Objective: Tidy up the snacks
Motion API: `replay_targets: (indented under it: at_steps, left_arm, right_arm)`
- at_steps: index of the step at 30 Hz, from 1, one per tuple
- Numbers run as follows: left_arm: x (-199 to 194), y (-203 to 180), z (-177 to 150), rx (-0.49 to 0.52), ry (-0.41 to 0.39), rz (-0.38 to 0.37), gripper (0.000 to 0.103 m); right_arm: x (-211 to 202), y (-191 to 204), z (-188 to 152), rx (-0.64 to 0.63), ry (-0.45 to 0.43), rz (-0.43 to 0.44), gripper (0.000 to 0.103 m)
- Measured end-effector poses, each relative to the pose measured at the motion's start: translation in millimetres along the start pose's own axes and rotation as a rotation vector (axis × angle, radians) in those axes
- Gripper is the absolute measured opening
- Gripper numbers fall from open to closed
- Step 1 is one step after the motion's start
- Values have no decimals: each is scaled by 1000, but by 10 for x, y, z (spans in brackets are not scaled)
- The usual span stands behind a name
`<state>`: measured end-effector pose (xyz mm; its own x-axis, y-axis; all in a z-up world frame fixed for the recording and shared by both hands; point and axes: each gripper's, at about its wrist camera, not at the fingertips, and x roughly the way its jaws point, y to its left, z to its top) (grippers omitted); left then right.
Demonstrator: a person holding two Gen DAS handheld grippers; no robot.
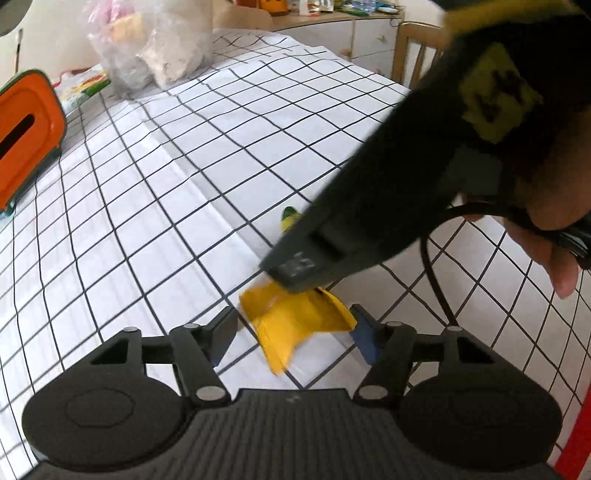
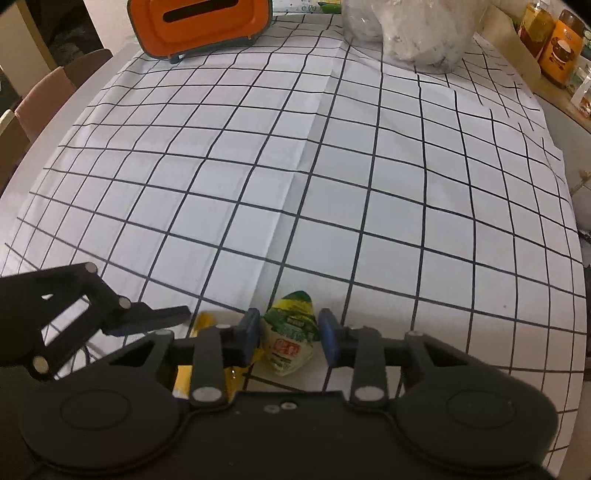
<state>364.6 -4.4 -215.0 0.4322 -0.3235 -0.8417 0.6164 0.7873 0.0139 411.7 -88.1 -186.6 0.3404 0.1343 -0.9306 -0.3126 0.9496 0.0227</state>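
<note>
The yellow snack packet lies on the checked tablecloth that covers the table, and everything else is placed from it. The left tongs sit astride this packet: 1 pad lies just beside its left edge, with a sliver of cloth between, and the blue pad touches its right edge, so the tongs stand partly spread around the packet rather than pinching it. Just beyond the packet, touching or nearly touching it, lies a green-and-white snack packet. The right tongs reach down over the yellow packet's far edge and bracket that second packet; their 2 blue pads sit close against its sides, the left 1 touching the wrapper, the right 1 with a thin gap, so the right tongs are narrowed around it but a firm pinch cannot be told. A hand grips the right tool. Far beyond the yellow packet, at the table's back edge, stand an orange box with a slot and a clear plastic bag.
</note>
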Motion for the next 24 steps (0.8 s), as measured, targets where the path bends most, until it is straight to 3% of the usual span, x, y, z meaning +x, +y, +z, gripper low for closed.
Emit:
replay_targets:
  at_steps: [6,16,18,24]
  left_arm:
    - [-50,62,-15,-55,12,21,45]
    - [-59,100,29,-152,33,30,24]
    - [-80,74,9,-170,38,32,14]
    - [-183,27,-46,-213,47,29,14]
  right_arm:
    - [-132,-145,-91,75,-6,46,33]
    - [-483,-368,-462,109,-28,85,33]
    - [-561,-418,-560,116,-31,91,33]
    - [-837,-522,-839,124,-39,138,33]
